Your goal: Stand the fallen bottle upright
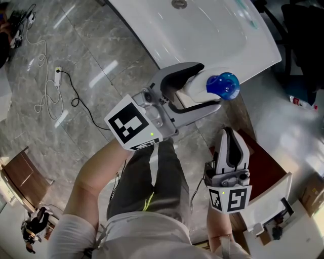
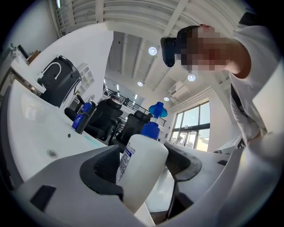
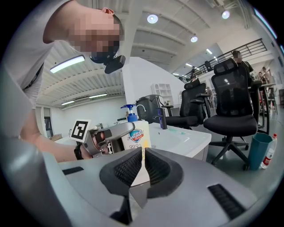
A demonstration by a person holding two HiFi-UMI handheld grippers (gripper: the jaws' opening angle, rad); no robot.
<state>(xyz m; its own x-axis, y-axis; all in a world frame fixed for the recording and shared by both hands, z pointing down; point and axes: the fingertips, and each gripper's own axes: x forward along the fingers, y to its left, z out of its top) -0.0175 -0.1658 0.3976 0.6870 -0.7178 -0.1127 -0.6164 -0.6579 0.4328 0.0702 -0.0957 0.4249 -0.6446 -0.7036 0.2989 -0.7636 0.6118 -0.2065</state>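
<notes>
A white pump bottle (image 1: 194,89) with a blue pump head (image 1: 223,85) stands upright at the near edge of the white table (image 1: 202,30). My left gripper (image 1: 206,87) is shut on its body, one jaw on each side. In the left gripper view the bottle (image 2: 142,168) fills the gap between the dark pads. The right gripper view shows the same bottle (image 3: 135,137) upright, with the left gripper (image 3: 106,133) across its label. My right gripper (image 1: 229,132) hangs lower and nearer to me, off the table, shut on nothing, and its pads (image 3: 143,166) meet.
The table has a round hole (image 1: 178,3) in its middle. A white cable and plug (image 1: 55,76) lie on the marble floor at the left. Office chairs (image 3: 230,93), a teal bin (image 3: 259,148), dark blue bottles (image 2: 82,117) and a black bag (image 2: 60,80) stand beyond.
</notes>
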